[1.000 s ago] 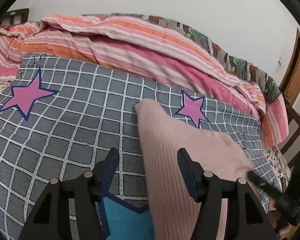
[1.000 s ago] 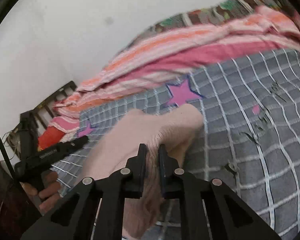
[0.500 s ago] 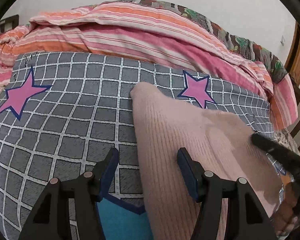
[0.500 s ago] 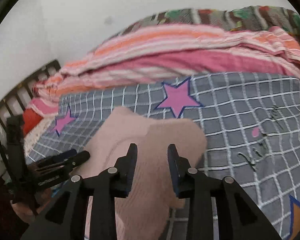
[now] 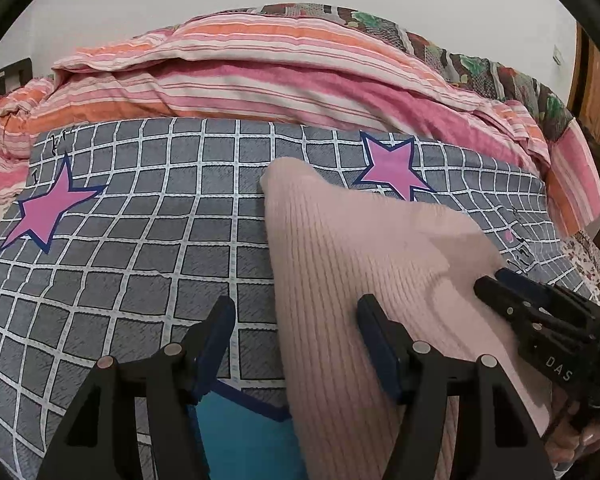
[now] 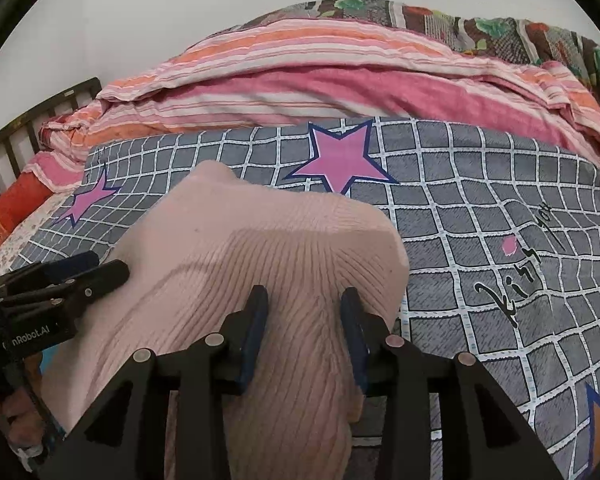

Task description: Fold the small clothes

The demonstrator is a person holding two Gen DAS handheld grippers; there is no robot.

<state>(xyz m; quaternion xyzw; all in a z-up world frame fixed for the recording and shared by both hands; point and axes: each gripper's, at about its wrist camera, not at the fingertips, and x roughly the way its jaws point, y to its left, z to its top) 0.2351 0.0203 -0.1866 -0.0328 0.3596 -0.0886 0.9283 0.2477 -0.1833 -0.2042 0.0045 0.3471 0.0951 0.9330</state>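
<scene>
Pink knit garment (image 6: 260, 248) on checked blanket (image 6: 480, 184), both grippers released, striped quilt (image 6: 320, 88) behind.

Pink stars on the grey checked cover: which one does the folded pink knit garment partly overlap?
The pink star just past the pink knit garment, whose lower point it hides. The other pink star lies fully uncovered, well apart.

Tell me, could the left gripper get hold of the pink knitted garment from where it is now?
Probably yes: the left gripper is open, the pink knitted garment's edge already lies between its fingers, and nothing blocks it.
</scene>
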